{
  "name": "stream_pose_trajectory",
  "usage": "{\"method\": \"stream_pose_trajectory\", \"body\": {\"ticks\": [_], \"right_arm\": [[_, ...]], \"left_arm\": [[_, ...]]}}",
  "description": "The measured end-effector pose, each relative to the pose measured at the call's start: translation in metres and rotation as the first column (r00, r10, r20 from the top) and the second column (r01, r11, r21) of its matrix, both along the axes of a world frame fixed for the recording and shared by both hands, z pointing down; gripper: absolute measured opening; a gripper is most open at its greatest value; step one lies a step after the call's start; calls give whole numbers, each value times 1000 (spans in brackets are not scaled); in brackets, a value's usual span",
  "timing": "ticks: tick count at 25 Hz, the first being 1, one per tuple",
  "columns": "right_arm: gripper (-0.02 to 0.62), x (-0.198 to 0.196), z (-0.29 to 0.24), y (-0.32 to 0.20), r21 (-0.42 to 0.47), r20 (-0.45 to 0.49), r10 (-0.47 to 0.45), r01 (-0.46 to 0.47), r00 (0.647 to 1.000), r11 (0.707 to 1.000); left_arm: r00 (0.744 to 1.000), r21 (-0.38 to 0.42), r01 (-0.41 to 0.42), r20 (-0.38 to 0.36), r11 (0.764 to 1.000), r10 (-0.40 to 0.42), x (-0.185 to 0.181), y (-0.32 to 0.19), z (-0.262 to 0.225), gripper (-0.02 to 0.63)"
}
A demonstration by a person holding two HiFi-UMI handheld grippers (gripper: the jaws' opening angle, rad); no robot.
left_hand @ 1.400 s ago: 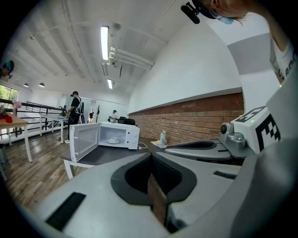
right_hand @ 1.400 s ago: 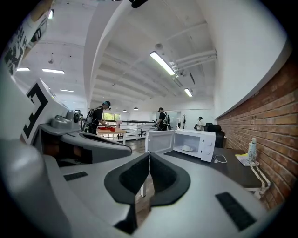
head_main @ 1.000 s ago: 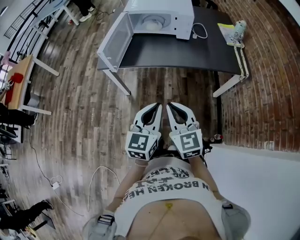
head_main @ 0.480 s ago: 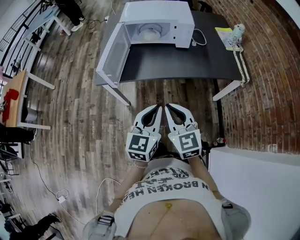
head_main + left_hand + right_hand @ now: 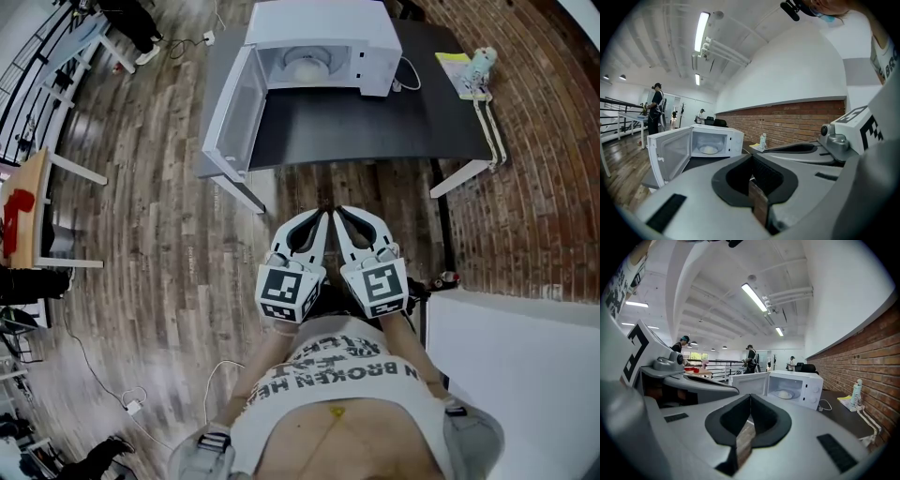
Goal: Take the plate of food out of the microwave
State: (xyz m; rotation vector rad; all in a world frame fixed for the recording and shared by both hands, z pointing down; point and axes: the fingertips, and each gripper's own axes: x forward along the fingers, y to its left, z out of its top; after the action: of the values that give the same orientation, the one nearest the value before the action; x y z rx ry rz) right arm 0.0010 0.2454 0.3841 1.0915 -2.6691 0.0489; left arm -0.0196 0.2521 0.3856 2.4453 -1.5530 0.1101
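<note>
A white microwave [image 5: 319,42] stands at the far end of a black table [image 5: 375,117], its door [image 5: 234,103] swung wide open to the left. Inside, on the turntable, sits a pale plate of food [image 5: 305,66], also visible in the left gripper view [image 5: 709,149] and the right gripper view [image 5: 784,394]. My left gripper [image 5: 319,218] and right gripper [image 5: 341,217] are side by side in front of my body, over the wooden floor, short of the table's near edge. Both point at the microwave and are shut with nothing between the jaws.
A small bottle [image 5: 481,58] on yellow paper and a white cable [image 5: 405,67] lie at the table's right end. A wooden table with red things [image 5: 23,192] stands at the left. A white surface [image 5: 525,361] is close on my right. People [image 5: 655,105] stand far off.
The table and microwave have drawn nearer in the head view as I walk toward them. Both grippers stay shut and side by side.
</note>
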Motion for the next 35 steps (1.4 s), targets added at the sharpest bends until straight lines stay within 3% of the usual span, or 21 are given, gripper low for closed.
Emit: {"method": "stream_pose_trajectory", "body": {"ticks": [13, 35], "right_arm": [[9, -25, 3, -28, 1, -44, -28, 28, 999, 1000], [9, -42, -4, -171, -16, -10, -123, 123, 992, 992]], "left_arm": [[999, 2, 22, -26, 1000, -22, -24, -25, 2, 8], [996, -9, 94, -11, 996, -94, -34, -164, -8, 8]]}}
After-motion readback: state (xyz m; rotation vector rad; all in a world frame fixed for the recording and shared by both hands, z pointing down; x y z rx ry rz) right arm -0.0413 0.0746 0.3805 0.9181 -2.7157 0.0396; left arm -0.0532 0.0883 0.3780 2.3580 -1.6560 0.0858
